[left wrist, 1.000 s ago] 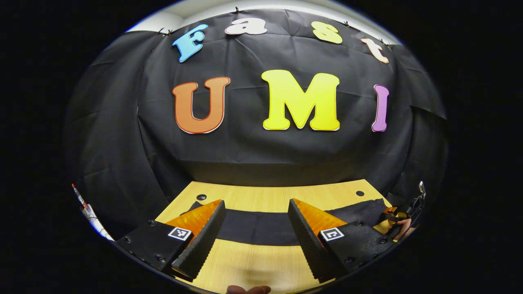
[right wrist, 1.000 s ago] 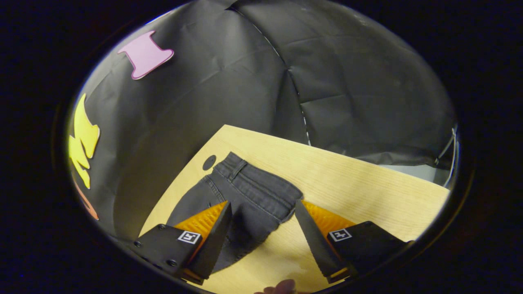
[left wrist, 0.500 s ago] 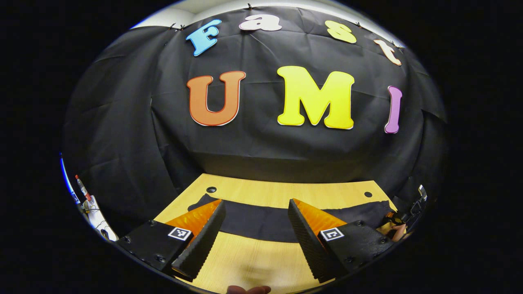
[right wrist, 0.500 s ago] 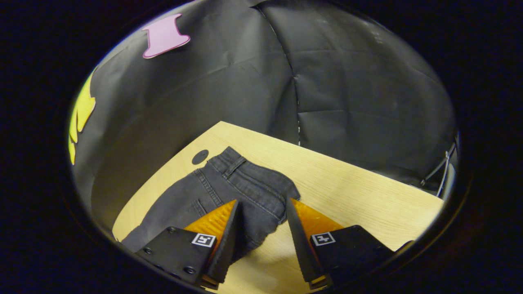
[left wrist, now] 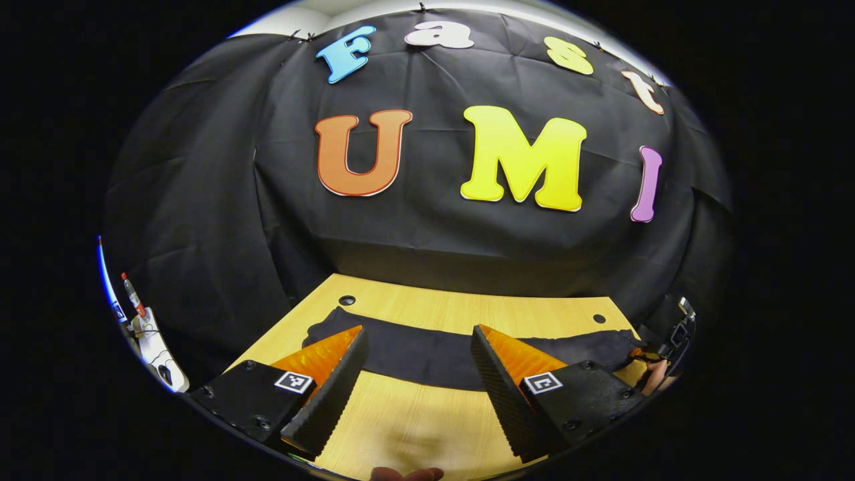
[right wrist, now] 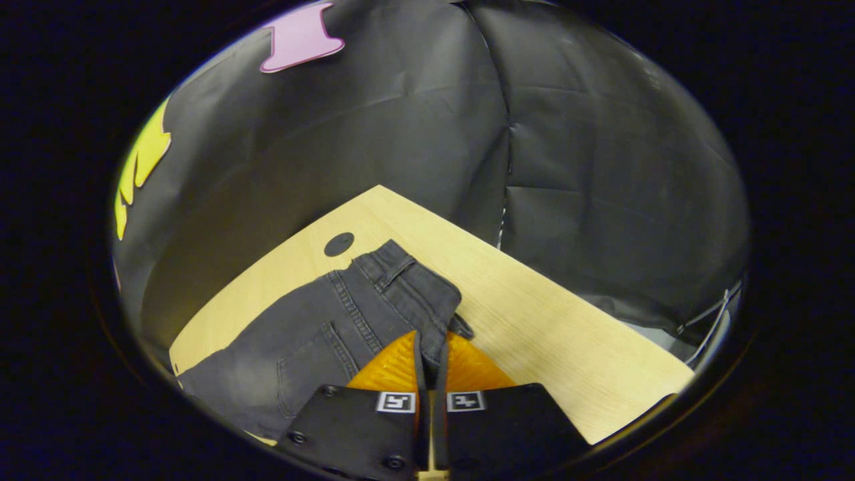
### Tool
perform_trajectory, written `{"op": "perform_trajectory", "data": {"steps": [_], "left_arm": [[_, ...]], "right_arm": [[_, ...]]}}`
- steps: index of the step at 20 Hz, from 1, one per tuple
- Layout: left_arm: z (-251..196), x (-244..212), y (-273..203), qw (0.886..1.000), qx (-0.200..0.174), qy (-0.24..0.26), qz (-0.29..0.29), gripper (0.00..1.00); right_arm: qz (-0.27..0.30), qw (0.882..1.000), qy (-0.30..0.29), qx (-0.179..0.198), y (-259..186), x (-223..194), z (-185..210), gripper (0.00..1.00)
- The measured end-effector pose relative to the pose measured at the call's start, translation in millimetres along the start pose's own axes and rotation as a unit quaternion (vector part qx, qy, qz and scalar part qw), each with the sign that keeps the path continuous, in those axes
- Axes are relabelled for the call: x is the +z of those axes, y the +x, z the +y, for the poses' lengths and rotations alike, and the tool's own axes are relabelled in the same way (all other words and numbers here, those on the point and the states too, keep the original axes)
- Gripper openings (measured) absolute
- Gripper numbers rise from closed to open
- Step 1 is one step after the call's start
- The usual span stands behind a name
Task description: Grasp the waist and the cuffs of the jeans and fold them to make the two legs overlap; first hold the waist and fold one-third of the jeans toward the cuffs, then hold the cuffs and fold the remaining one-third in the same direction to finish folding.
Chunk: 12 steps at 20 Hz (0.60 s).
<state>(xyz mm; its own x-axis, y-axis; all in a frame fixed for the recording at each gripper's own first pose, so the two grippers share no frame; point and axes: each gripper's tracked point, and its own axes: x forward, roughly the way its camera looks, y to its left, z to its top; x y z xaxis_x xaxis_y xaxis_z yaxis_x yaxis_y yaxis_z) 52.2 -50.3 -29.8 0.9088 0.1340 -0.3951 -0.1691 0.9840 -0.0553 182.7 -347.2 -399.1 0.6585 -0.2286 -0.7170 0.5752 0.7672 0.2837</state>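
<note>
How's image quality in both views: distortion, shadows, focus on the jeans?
Left gripper view: strong fisheye bend, the table edge bows; the jeans read as a flat black band without texture; soft shadow on the wood between the fingers. Right gripper view: jeans seams and pocket sharp, evenly lit, no glare; right gripper closed on the waist.

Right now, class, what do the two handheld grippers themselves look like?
The left gripper and the right gripper look alike: each has two wedge-shaped fingers with ribbed black pads and translucent orange backs, on bolted black blocks that each carry a small square black-and-white marker.
</note>
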Motion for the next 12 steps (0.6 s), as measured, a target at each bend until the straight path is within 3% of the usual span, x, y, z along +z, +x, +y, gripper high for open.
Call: {"op": "perform_trajectory", "data": {"steps": [4,6,7,12], "left_arm": [[22,-3,-4,1.000,0.010,-0.020,-0.005,0.99],[35,-4,-5,0.999,0.018,-0.029,-0.009,0.99],[42,-4,-6,0.999,0.022,-0.034,-0.013,0.99],[81,-9,-12,0.997,0.042,-0.057,-0.028,0.99]], "right_arm": [[-0.014,1.000,-0.009,0.011,-22,13,13,0.02],[-0.036,0.998,-0.038,0.026,-43,27,33,0.06],[-0.050,0.997,-0.057,0.034,-58,36,42,0.02],[-0.126,0.977,-0.137,0.103,-155,64,128,0.02]]}}
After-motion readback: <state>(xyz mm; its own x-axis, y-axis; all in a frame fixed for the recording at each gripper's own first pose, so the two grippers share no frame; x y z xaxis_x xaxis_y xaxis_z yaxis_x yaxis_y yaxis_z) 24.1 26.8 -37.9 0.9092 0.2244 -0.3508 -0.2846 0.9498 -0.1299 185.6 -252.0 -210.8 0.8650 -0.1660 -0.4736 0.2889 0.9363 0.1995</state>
